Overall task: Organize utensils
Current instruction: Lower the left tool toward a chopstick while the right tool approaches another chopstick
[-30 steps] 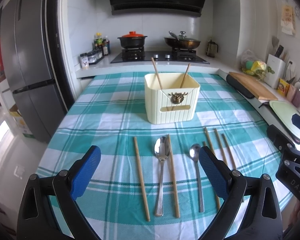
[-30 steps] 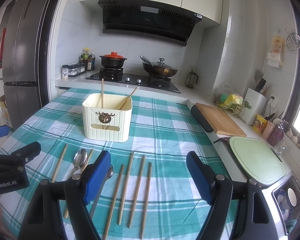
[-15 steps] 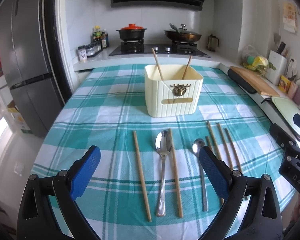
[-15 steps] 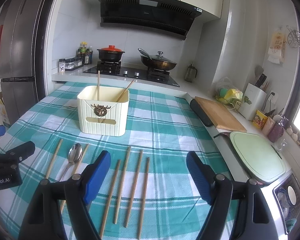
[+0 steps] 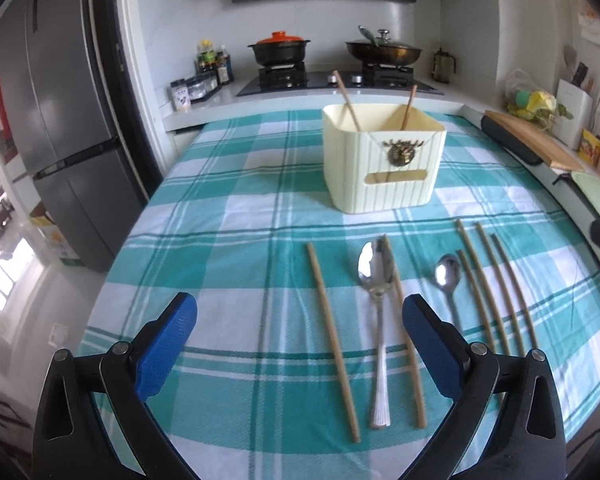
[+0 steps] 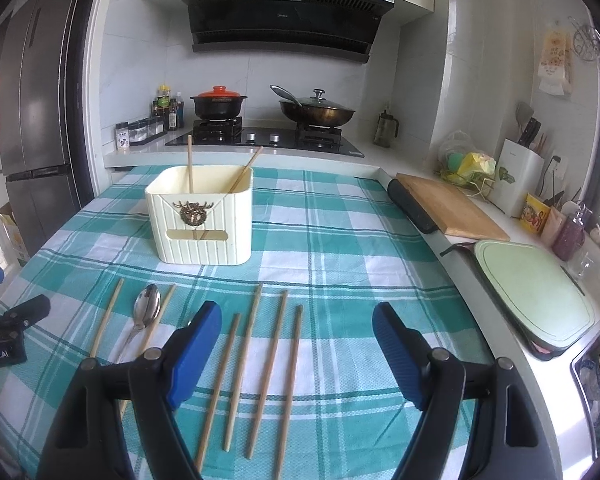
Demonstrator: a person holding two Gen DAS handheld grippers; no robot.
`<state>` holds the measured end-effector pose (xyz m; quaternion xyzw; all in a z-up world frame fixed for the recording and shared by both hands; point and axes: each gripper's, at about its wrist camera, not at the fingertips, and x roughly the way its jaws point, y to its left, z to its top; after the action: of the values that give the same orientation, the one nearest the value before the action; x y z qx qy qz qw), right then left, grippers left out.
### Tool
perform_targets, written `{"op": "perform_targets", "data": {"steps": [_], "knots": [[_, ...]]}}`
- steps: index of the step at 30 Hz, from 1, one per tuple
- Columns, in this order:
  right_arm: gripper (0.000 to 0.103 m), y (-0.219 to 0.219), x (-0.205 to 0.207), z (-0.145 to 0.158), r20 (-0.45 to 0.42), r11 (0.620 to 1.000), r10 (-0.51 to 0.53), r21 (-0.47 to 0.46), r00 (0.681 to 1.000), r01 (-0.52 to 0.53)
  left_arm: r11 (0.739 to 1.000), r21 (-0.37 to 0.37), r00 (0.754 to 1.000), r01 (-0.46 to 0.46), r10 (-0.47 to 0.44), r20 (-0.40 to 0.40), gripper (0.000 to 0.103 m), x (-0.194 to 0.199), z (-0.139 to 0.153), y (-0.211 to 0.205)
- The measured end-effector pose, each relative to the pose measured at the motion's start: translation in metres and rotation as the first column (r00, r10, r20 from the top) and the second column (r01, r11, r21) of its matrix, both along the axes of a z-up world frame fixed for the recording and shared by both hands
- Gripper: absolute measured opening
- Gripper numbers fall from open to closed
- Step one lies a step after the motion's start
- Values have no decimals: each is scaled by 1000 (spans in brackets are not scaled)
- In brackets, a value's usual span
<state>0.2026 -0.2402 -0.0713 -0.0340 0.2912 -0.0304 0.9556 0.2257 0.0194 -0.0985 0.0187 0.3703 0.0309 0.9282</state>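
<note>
A cream utensil box point(image 5: 382, 160) point(image 6: 202, 216) stands on the checked tablecloth with two chopsticks leaning inside it. In front of it lie a single chopstick point(image 5: 332, 330), a large spoon point(image 5: 376, 280) point(image 6: 146, 308) beside another chopstick, a small spoon point(image 5: 447, 276), and several more chopsticks point(image 5: 496, 284) point(image 6: 260, 356). My left gripper point(image 5: 298, 344) is open, low over the near cloth, its jaws spanning the single chopstick and the large spoon's handle. My right gripper point(image 6: 298, 354) is open above the group of chopsticks. Neither holds anything.
A stove point(image 6: 260, 140) with a red-lidded pot and a wok sits behind the table. A wooden cutting board point(image 6: 448, 204) and a green board point(image 6: 536, 292) lie on the counter to the right. A grey fridge point(image 5: 60, 120) stands on the left.
Both grippers have moved forward and down toward the utensils on the cloth, which now look larger and nearer. The jaws have kept the same width. No utensil has moved.
</note>
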Motion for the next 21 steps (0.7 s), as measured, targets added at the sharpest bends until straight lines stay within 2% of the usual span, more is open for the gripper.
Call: {"op": "perform_targets", "data": {"steps": [4,9,13,15,21], "knots": [[80,-32,4,-23,-63,999,-42,10,997,43,995,-80,995,-59,52,-85,102,13,-21,37],[80,-60,9,-53,-169,997,-59,44,984,68,992,-123,987,-26,6,-162,102,30,-43,44],[79,-65,23,-68,-249,990,12,137,968,23,991,-132,978,9,-36,-207,102,48,-57,38],[70,-60,33,-72,-278,986,60,169,959,-12,993,-120,973,15,-42,-228,102,60,-63,34],[54,-44,78,-94,-379,963,169,259,910,-71,994,-105,961,31,-58,-270,102,91,-76,29]]}}
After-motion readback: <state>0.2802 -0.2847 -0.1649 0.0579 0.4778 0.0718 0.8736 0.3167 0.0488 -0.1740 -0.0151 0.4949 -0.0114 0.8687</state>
